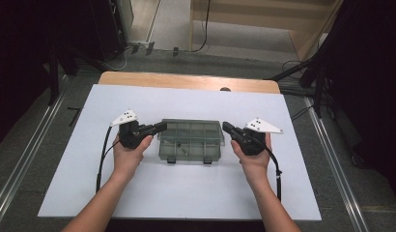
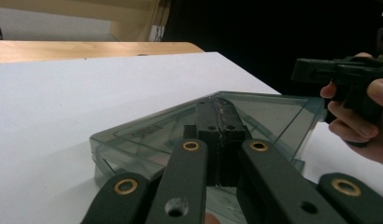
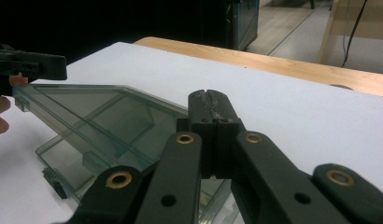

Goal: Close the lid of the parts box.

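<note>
- Two tools, left tool [image 1: 162, 126] and right tool [image 1: 225, 127], both pressed together, flank the clear grey-green plastic compartment box [image 1: 190, 139] between them on the white desk [image 1: 65, 159].
- Lift its ajar lid evenly from both ends.

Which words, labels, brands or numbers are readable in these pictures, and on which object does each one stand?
No text reads clearly.
Raised lettering on the lid of the clear box, seen in the left gripper view: too blurred to read.
Dark dots on the grey plates of the grippers: marks, not letters.
</note>
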The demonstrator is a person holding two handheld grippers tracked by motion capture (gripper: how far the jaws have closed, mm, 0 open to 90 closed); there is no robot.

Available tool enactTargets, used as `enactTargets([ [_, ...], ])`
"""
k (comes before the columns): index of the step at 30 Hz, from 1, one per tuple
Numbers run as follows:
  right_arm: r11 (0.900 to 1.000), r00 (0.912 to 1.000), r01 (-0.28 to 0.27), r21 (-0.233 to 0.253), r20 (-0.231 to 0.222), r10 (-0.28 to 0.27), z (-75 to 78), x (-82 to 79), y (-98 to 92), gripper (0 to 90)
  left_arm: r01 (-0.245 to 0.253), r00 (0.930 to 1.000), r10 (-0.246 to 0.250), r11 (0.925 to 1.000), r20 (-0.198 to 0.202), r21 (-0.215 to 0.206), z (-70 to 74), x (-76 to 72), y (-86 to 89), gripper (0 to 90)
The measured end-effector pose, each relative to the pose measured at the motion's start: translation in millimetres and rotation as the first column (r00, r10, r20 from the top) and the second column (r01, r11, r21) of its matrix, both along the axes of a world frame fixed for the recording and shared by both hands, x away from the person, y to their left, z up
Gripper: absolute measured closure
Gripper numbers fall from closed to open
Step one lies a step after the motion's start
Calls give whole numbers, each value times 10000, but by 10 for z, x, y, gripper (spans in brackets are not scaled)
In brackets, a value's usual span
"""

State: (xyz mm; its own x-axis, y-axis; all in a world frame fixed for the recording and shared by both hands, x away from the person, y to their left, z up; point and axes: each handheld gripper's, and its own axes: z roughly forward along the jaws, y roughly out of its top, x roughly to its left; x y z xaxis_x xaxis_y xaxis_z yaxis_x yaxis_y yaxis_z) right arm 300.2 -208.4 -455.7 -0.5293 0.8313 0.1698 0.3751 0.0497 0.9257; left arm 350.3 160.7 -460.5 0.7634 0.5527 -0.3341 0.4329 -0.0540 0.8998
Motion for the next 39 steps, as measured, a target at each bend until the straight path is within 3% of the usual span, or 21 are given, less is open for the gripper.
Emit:
enactTargets([
  [4, 10000, 9999, -86, -3, 78, 86, -37, -63, 20, 900, -9, 9999, 11, 9998, 112, -176, -5, -61, 19, 900],
  [12, 9993, 9994, -262, -256, 198, 267, -135, -178, 96, 900, -243, 9992, 243, 9997, 302, 10, -100, -155, 34, 900],
  [18, 9991, 9992, -286, -325, 262, 294, -209, -215, 132, 900, -484, 9983, 490, 9986, 304, -192, -196, -206, 37, 900],
  [34, 9989, 9993, -260, -396, 265, 270, -355, -283, 198, 900, -882, 9940, 862, 9957, 675, 268, -355, -328, 29, 900],
  [39, 9985, 9994, -242, -490, 238, 253, -388, -289, 235, 900, -981, 9940, 963, 9947, 527, 317, -392, -352, 33, 900],
])
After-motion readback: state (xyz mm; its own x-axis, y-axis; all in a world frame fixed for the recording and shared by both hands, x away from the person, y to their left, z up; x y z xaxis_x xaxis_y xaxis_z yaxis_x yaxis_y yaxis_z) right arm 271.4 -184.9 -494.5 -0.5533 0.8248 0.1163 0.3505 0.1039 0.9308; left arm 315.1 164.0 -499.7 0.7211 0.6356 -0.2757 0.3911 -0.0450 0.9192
